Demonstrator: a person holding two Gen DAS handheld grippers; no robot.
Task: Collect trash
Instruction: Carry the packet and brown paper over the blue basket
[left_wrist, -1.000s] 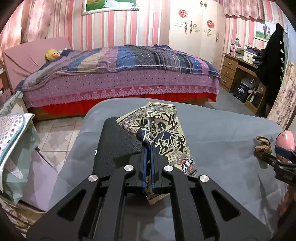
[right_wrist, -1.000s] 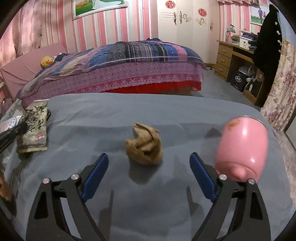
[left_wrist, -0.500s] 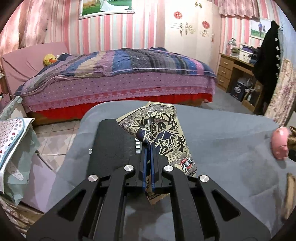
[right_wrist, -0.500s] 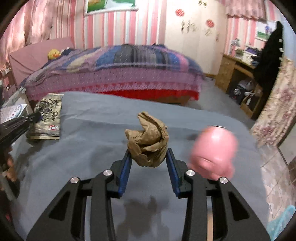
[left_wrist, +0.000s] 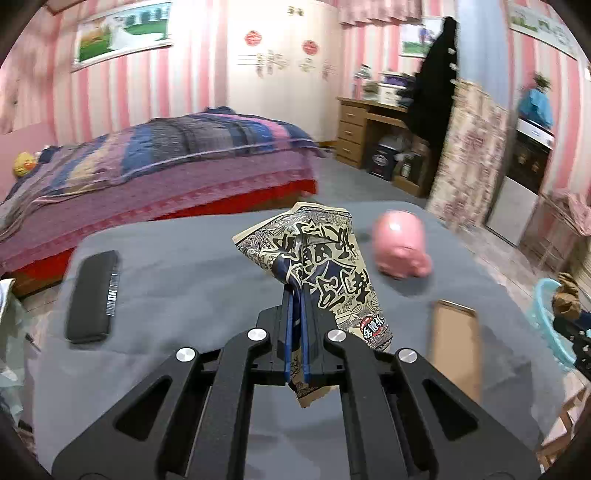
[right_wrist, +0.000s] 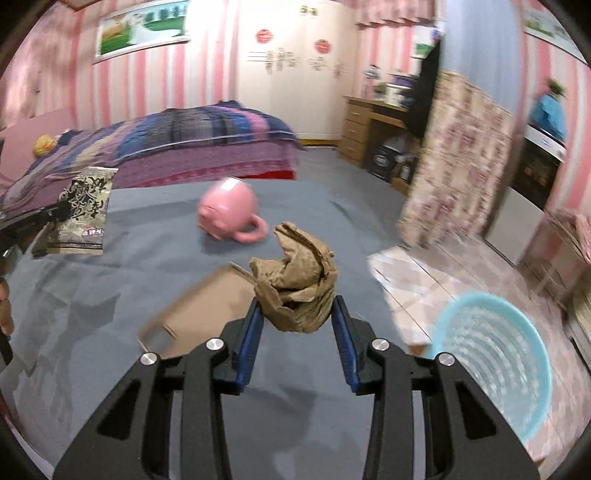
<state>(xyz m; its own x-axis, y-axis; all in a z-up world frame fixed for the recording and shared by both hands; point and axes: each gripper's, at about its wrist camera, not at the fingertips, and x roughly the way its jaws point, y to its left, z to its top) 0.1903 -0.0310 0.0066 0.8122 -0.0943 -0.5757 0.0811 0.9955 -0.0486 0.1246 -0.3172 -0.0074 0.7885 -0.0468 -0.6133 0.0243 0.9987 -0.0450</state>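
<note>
My left gripper is shut on a beige-and-black printed snack wrapper and holds it above the grey table. The wrapper also shows in the right wrist view. My right gripper is shut on a crumpled brown paper ball, lifted over the table's right part. The ball also shows at the right edge of the left wrist view. A light blue basket stands on the floor, lower right of the right gripper.
A pink pig-shaped mug lies on the table. A flat cardboard piece lies on the right part of the table, a black case on the left. A bed stands behind and a floral panel to the right.
Both grippers have swung right with their loads. The right gripper has carried the paper ball toward the table's right edge, bringing the blue basket into view. The left wrapper is lifted off the black case.
</note>
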